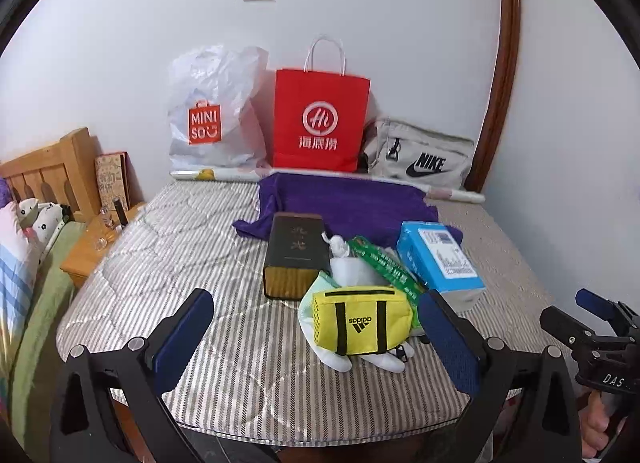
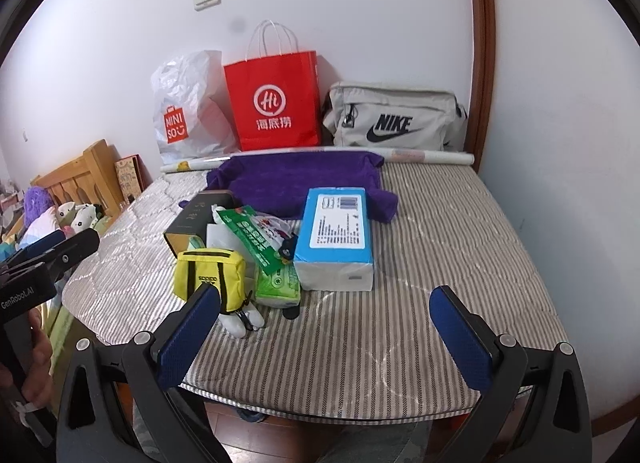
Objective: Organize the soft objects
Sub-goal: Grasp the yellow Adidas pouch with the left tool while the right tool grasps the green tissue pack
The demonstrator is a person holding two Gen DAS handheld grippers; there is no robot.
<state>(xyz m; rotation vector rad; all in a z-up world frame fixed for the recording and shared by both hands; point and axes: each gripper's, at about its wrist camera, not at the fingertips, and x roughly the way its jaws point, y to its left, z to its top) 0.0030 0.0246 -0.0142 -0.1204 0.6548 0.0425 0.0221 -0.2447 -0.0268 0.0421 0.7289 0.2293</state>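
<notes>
A pile lies mid-mattress: a yellow adidas pouch point(image 1: 362, 319) point(image 2: 210, 273) on white socks point(image 1: 384, 359), a green packet point(image 1: 386, 265) point(image 2: 256, 237), a blue tissue pack point(image 1: 440, 259) point(image 2: 336, 237), a dark box point(image 1: 294, 253) point(image 2: 192, 219). A purple towel point(image 1: 344, 199) point(image 2: 296, 179) lies behind. My left gripper point(image 1: 320, 339) is open, just in front of the pouch. My right gripper point(image 2: 326, 333) is open and empty, near the front edge, right of the pile.
A white Miniso bag point(image 1: 212, 119) point(image 2: 184, 111), a red paper bag point(image 1: 320, 119) point(image 2: 274, 103) and a grey Nike bag point(image 1: 420, 155) point(image 2: 394, 119) stand against the wall. A rolled poster point(image 2: 424, 155) lies before them. A wooden nightstand point(image 1: 96, 243) and bed stand left.
</notes>
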